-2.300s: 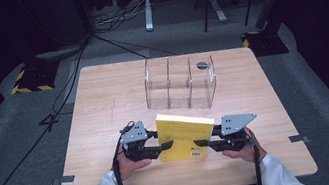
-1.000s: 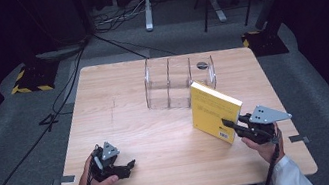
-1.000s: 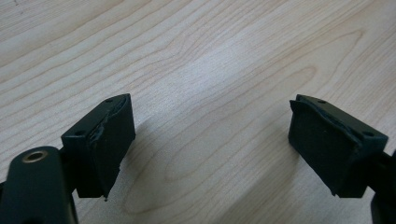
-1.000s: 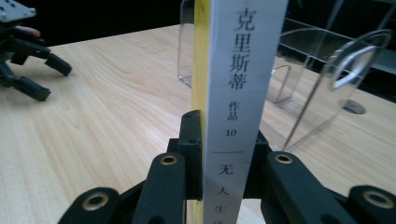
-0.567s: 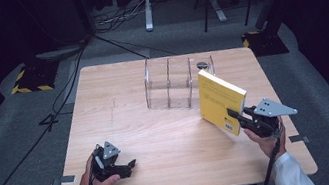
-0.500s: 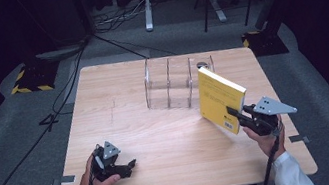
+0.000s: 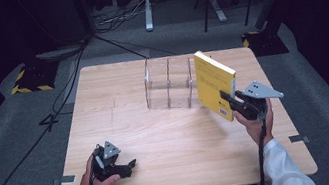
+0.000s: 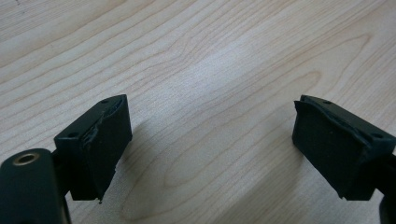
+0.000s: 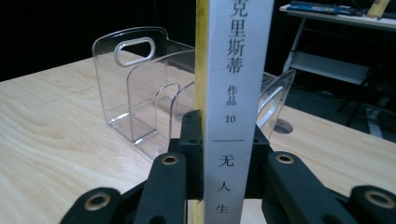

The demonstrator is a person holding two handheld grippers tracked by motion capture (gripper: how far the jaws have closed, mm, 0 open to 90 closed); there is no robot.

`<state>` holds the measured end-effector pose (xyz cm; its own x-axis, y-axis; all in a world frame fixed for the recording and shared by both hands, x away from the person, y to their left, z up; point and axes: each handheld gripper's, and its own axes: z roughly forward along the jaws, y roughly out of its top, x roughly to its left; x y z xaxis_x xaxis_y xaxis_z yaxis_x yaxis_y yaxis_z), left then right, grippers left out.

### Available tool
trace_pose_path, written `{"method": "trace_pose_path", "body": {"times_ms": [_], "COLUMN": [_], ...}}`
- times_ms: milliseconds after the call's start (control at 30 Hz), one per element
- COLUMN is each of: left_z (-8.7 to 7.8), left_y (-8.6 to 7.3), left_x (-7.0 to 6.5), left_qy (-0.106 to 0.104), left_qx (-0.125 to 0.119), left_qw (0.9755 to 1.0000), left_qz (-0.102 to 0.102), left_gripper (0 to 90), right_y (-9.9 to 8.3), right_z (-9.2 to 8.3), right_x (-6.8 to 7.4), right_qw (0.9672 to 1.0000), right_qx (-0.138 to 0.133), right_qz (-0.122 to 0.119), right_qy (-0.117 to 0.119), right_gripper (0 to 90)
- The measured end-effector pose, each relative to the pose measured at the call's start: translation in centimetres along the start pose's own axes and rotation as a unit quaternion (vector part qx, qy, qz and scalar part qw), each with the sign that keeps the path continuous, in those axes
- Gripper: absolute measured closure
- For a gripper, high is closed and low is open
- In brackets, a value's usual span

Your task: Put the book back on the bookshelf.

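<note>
A yellow book (image 7: 215, 84) with a white spine (image 9: 233, 93) stands upright in the air at the right side of the table, clamped by my right gripper (image 7: 230, 100), which is shut on its lower spine. The book hangs just right of a clear plastic divider rack (image 7: 170, 82), whose slots show behind the spine in the right gripper view (image 9: 140, 88). My left gripper (image 7: 131, 165) rests low at the table's near left, held by a hand. Its jaws stand wide apart over bare wood (image 8: 210, 93) with nothing between them.
The light wooden table (image 7: 120, 115) has a small round cable hole near the rack's right end (image 9: 282, 126). Dark floor, cables and a yellow-black striped block (image 7: 28, 79) lie beyond the far edge.
The right gripper has carried the book from the table's near middle to the right and back toward the rack, turning it upright. The left gripper let go and drew back to the near left.
</note>
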<state>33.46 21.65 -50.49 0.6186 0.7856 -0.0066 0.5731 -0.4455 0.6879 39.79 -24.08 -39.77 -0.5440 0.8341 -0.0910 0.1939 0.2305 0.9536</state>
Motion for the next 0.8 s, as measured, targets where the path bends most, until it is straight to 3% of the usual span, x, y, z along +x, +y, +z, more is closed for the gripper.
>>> {"method": "trace_pose_path", "body": {"times_ms": [233,433,800], "left_z": [0.0,-0.1,0.0], "left_y": [0.0,0.0,0.0], "left_x": [0.0,0.0,-0.1], "left_qy": [0.002,0.002,-0.006], "left_qx": [0.001,0.0,-0.001], "left_qw": [1.0,1.0,0.9999], "left_qz": [0.002,0.002,0.009], "left_gripper": [12.8,13.0,13.7], "right_y": [1.3,1.9,2.9], "right_z": [2.1,3.9,7.4], "right_x": [-0.1,-0.3,-0.5], "right_qw": [0.9998,0.9996,0.9976], "right_qx": [0.001,-0.004,-0.003], "right_qz": [-0.002,0.01,0.02], "right_qy": [-0.019,-0.026,-0.066], "right_gripper": [76.6,76.6,76.5]}}
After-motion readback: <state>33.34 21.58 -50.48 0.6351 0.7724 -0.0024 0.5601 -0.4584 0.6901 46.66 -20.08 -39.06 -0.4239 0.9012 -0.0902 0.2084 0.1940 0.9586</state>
